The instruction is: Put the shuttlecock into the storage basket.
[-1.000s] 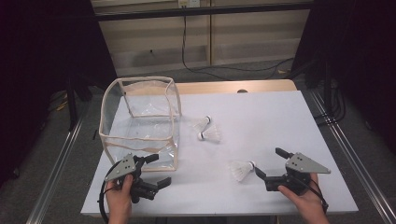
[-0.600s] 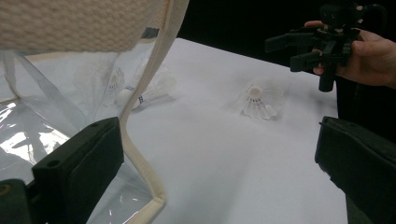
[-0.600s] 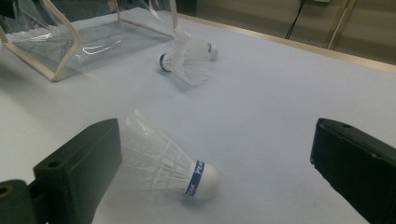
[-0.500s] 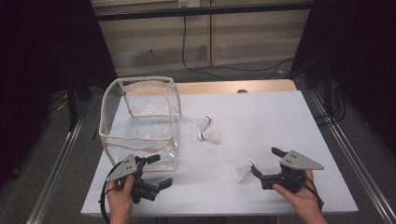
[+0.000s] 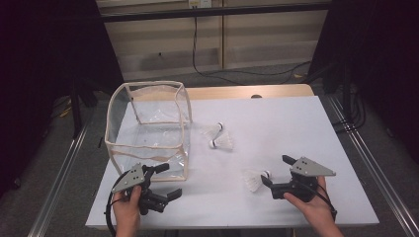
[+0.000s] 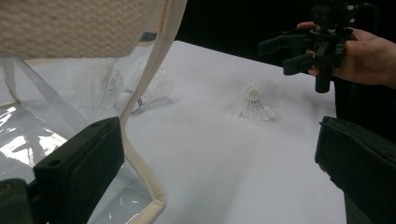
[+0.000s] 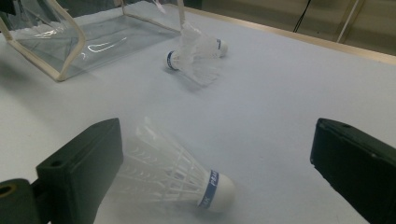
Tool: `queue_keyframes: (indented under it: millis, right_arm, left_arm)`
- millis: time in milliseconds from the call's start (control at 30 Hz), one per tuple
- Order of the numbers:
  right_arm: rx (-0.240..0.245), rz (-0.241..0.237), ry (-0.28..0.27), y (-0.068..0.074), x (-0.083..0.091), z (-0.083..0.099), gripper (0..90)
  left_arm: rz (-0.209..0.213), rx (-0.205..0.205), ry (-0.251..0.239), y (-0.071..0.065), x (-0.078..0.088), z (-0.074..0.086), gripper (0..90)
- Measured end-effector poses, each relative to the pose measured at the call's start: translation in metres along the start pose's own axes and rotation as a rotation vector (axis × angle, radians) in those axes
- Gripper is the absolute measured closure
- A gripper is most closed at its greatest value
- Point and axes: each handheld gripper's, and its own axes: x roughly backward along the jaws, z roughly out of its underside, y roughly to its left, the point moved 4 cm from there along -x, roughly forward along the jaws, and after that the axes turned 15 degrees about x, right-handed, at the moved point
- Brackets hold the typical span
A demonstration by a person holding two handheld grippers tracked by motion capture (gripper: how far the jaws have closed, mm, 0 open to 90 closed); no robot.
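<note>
Our right gripper [image 5: 274, 172] gapes wide around the shuttlecock [image 7: 177, 179]; our left gripper [image 5: 165, 180] waits open too. Closing hard could crush its feathers.

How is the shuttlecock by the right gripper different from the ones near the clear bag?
The near shuttlecock lies alone, between the right gripper's open jaws; the far shuttlecocks are a pair lying together with no gripper around them. The near one is far from the bag; the pair lies just beside it. All are white, lie on their sides on the table, and have blue-banded corks.
</note>
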Motion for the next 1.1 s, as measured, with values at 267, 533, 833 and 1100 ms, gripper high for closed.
queue_keyframes:
  millis: [267,533,833,1100]
  right_arm:
    - [0.001,-0.027,0.011,0.006,-0.007,-0.005,2.6]
    - [0.013,-0.055,0.037,0.012,-0.015,-0.008,5.2]
    - [0.008,-0.083,0.061,0.017,-0.021,-0.013,9.1]
    - [0.018,-0.108,0.111,0.024,-0.031,-0.013,16.8]
  left_arm:
    - [0.008,0.007,-0.010,0.001,0.000,0.001,1.3]
    - [-0.003,-0.001,-0.003,0.001,0.001,0.003,1.3]
    - [-0.003,-0.007,-0.008,0.001,0.002,0.003,1.3]
    - [0.000,-0.019,-0.006,-0.001,0.001,0.003,1.3]
